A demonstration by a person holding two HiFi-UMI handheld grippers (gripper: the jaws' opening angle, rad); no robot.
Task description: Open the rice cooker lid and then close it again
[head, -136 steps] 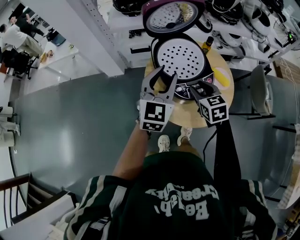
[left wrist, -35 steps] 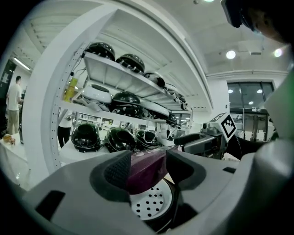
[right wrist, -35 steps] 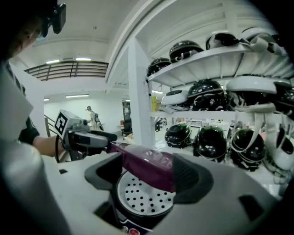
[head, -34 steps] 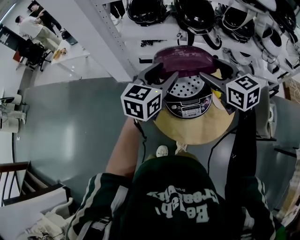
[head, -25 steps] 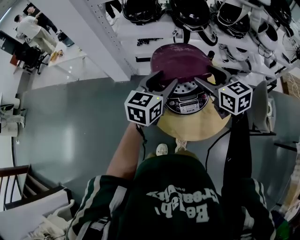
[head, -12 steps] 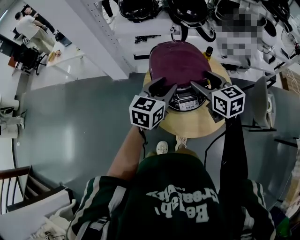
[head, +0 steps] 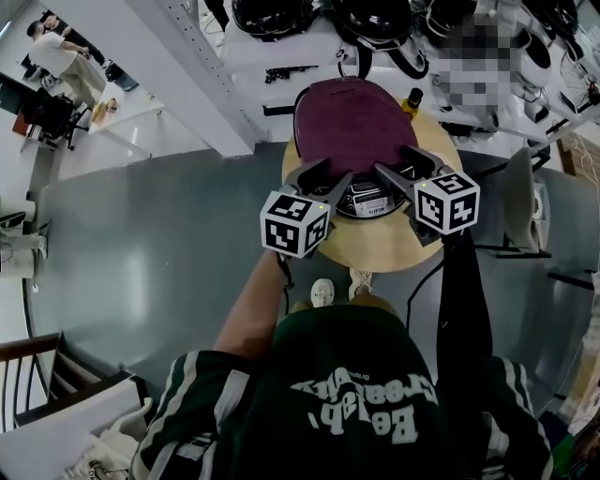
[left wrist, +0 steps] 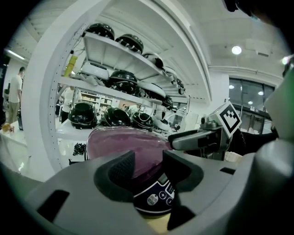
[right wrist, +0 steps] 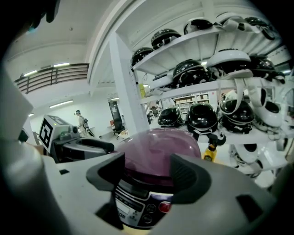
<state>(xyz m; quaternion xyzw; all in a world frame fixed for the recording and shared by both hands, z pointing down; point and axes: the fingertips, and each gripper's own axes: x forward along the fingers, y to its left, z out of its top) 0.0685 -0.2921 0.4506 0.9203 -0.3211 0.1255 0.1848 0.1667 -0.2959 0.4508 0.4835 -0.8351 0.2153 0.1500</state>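
Observation:
The rice cooker stands on a round wooden table (head: 389,248). Its purple lid (head: 349,127) lies down over the pot, and whether it is latched I cannot tell. The control panel (head: 367,199) faces me. My left gripper (head: 330,172) hovers at the lid's front left edge. Its jaws have just been closing a little and still stand open, with nothing pressed between them. My right gripper (head: 394,161) is open at the front right edge. The left gripper view shows the lid (left wrist: 124,142) beyond the left gripper (left wrist: 149,167). The right gripper view shows the lid (right wrist: 161,147) past the right gripper (right wrist: 147,172).
A yellow-capped bottle (head: 412,101) stands behind the cooker on the table. White shelves with dark helmets (head: 375,19) run along the back, and a white pillar (head: 187,66) stands at the left. A chair (head: 520,192) sits right of the table. People sit at a desk (head: 56,66) far left.
The lid, upright at first, has swung down over the pot. Both grippers have sunk along with it toward the table. The perforated inner plate is now covered.

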